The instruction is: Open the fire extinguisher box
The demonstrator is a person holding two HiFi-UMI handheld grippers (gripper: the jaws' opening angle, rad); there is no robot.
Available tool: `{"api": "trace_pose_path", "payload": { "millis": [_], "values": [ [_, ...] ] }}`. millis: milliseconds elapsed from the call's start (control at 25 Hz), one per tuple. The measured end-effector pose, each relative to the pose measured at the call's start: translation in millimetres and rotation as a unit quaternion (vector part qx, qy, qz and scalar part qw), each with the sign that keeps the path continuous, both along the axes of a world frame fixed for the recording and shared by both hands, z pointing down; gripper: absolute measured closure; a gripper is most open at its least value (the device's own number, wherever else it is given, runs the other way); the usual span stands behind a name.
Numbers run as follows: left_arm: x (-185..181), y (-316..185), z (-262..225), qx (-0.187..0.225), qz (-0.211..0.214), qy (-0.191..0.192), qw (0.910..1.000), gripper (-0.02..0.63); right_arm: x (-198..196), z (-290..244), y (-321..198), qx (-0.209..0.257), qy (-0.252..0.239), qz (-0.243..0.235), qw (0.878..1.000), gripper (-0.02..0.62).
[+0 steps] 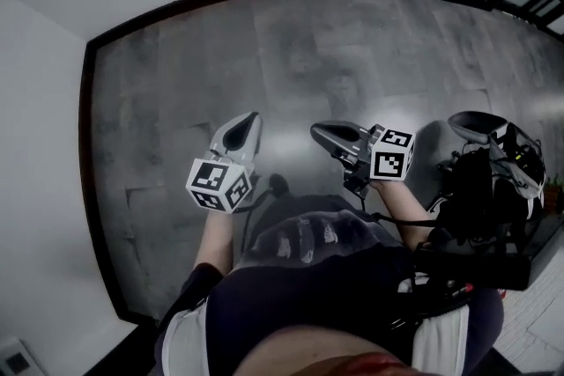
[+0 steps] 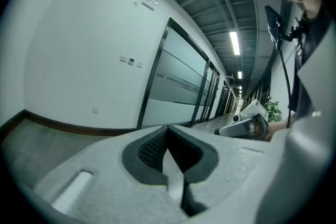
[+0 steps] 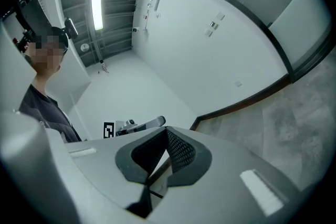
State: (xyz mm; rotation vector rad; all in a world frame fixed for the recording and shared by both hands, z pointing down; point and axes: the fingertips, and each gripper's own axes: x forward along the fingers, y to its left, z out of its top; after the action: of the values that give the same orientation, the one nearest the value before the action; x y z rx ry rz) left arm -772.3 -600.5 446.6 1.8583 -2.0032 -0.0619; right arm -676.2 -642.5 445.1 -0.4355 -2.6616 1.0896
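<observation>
Corridor, grey tiled floor (image 1: pixel 352 57); white wall (image 1: pixel 44 145) at far left, edged by dark skirting (image 1: pixel 88 154). Left gripper (image 1: pixel 245 126) held out over the floor, jaws pressed together with nothing between them; right gripper (image 1: pixel 324 135) near it on the right, not touching it, jaws likewise pressed together and empty, with black cabled equipment (image 1: pixel 480 189) further right at the person's side. Fire extinguisher box: in none of the views.
</observation>
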Motion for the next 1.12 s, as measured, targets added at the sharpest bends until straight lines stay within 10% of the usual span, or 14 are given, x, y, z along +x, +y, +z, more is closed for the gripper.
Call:
{"api": "trace_pose_path", "payload": {
  "millis": [240,480,1120],
  "values": [
    [-17.6,9.7,-13.1,0.015,-0.016,-0.013,0.9997,0.606,-25.1,-2.1,4.0,0.035,-0.016,-0.016,0.999,0.594],
    [-122.0,76.9,0.6,-0.005,-0.108,-0.008,0.9941,0.606,-142.5,-4.0,60.6,0.066,-0.027,-0.114,0.991,0.594],
    [-234.8,147.7,27.2,-0.066,-0.274,0.010,0.9596,0.606,-298.3,21.8,110.3,0.001,-0.022,-0.304,0.952,0.594]
  ]
}}
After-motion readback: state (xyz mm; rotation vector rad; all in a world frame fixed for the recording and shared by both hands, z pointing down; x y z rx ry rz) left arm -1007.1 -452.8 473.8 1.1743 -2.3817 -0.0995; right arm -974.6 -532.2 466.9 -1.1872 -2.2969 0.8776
